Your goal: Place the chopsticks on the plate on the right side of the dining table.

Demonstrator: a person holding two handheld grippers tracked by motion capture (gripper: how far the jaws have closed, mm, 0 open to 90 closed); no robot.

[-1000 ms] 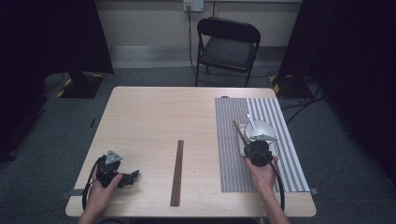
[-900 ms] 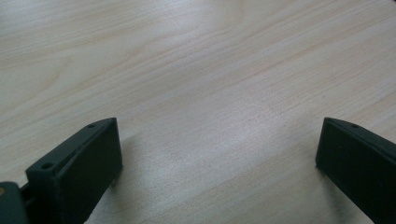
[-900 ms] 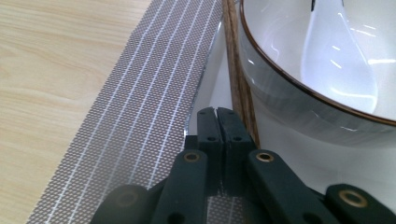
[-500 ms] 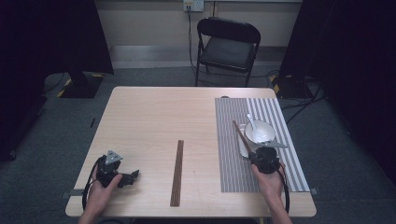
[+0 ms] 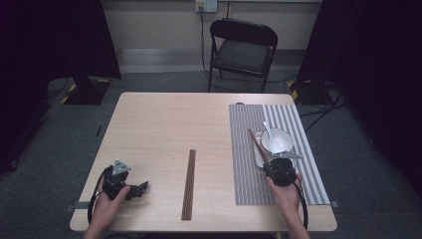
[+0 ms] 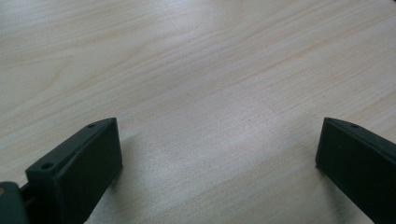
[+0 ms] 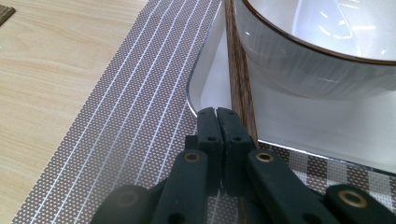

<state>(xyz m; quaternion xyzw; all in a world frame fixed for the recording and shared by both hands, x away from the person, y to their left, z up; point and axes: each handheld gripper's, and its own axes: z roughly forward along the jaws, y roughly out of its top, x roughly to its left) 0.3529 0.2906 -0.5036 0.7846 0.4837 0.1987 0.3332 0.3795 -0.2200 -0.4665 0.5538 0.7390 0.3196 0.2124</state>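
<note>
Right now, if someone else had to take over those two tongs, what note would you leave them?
Left tongs: open, empty, over the bare table at its near left.
Right tongs: shut, nothing between them, tips at the near edge of the white plate, just beside the chopstick.
Things: the bowl, with a spoon in it, sits on the plate on the striped mat. The chopstick lies along the bowl's left.
Done: bowl, spoon and chopstick are set out.
Left: probably bring the long brown wooden piece from mid-table to the mat.

Overhead table [image 5: 164, 129] view; two close gripper views
</note>
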